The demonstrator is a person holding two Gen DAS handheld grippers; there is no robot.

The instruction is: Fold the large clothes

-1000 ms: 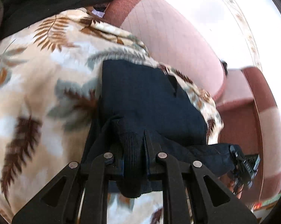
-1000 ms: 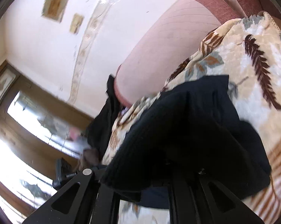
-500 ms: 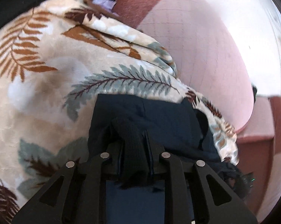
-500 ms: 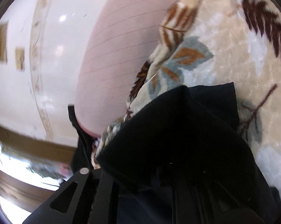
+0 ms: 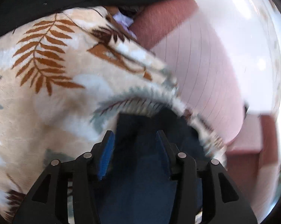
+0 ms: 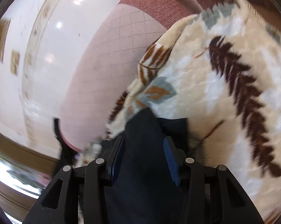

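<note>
We see both tools spread apart: left tool [image 5: 133, 140] and right tool [image 6: 144, 145] each sit over the dark navy garment [image 5: 140, 177], gripping nothing. Garment lies on the leaf-print blanket [image 5: 47, 93], near the pink sofa cushion [image 5: 205, 65].

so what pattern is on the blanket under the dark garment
Cream blanket with brown and grey-blue fern leaves; clearest in the left wrist view.
</note>
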